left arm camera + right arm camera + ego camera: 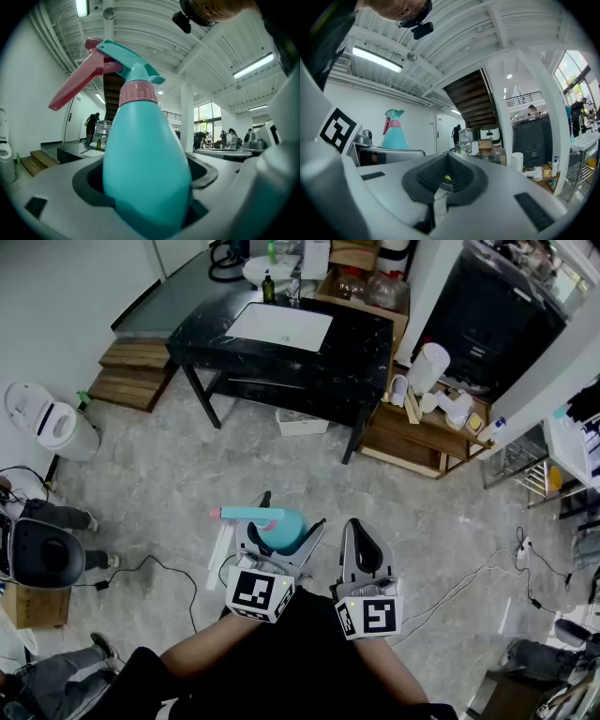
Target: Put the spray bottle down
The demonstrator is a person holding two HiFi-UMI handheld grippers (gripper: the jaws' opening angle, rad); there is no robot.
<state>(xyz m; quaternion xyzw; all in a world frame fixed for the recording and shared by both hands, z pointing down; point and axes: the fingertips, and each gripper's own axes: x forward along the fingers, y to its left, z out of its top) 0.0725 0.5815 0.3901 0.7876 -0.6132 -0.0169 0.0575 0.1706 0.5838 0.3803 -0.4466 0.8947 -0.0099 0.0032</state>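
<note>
while the bottle [274, 524] is off every surface, the task is not yet done. in the head view the left gripper [292, 519] is clenched round its teal body, held upright over the bare grey floor [169, 484] with the pink trigger pointing left. the right gripper [356, 526] sits just right of it, jaws together and holding nothing. what is left, as i judge it, is to carry the bottle to a surface, lower it and let go. the black table [366, 343] stands far ahead, well apart from both grippers. it has a white basin in its top and bare black stone to the right of that. open floor lies between, and a cable [159, 568] trails near left. a wooden shelf [422, 437] crowds the table's right end, and steps [136, 371] sit at its far left.

the left gripper view shows the bottle filling the middle, its widest part wedged between the jaws, which stand wide on it. the trigger [75, 86] sticks out up and left, so it would meet an edge first on that side. the table shows small, far left.

in the right gripper view the pads [459, 176] meet with nothing between them. the bottle stands at left and the shelf far right, with clear room ahead.
</note>
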